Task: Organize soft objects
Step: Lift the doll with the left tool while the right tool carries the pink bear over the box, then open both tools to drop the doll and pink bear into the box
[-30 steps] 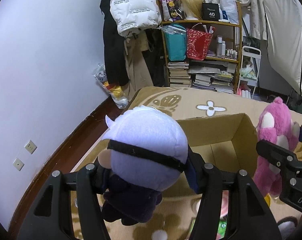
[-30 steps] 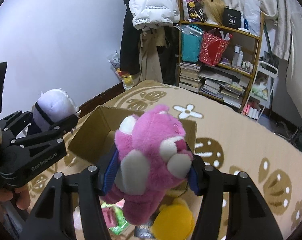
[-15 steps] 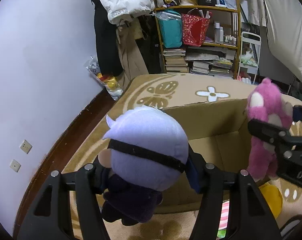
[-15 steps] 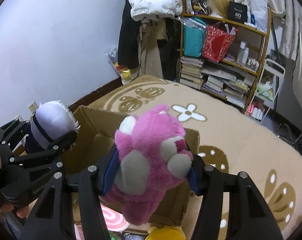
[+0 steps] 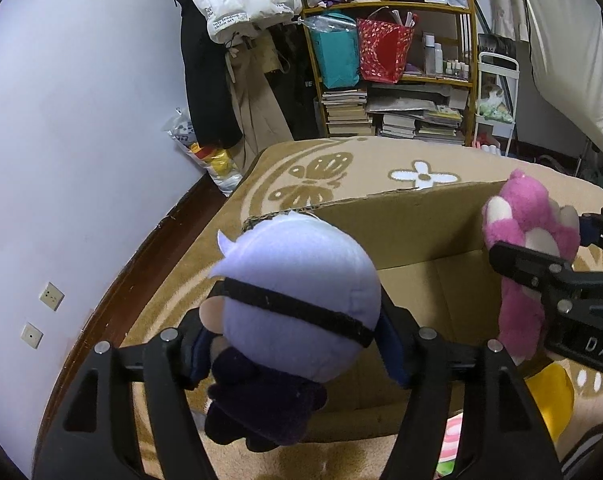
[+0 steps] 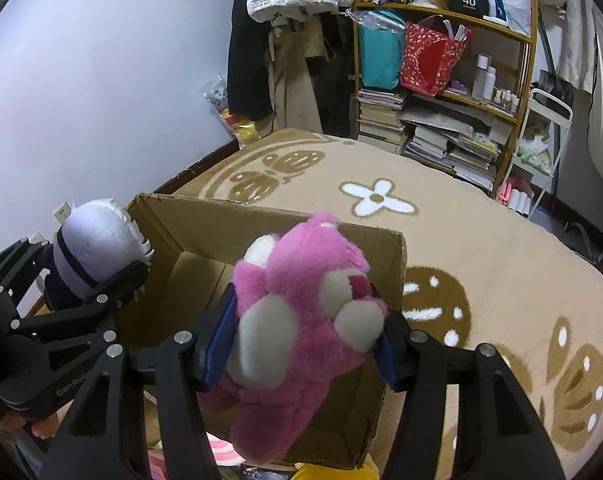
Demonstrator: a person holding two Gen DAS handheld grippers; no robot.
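Up over the cardboard box, left fingers clamp the white-haired doll, right fingers the pink bear.

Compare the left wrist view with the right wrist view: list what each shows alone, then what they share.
Only the left wrist view shows two wall sockets low on the wall and a yellow plush lying by the box's right side, seen clearly.

Only the right wrist view shows the pink bear's face and the brown leaf patterns on the rug to the right.

Both show the cardboard box, the white-haired doll clamped in the left tool, the pink bear clamped in the right tool, and the bookshelf.
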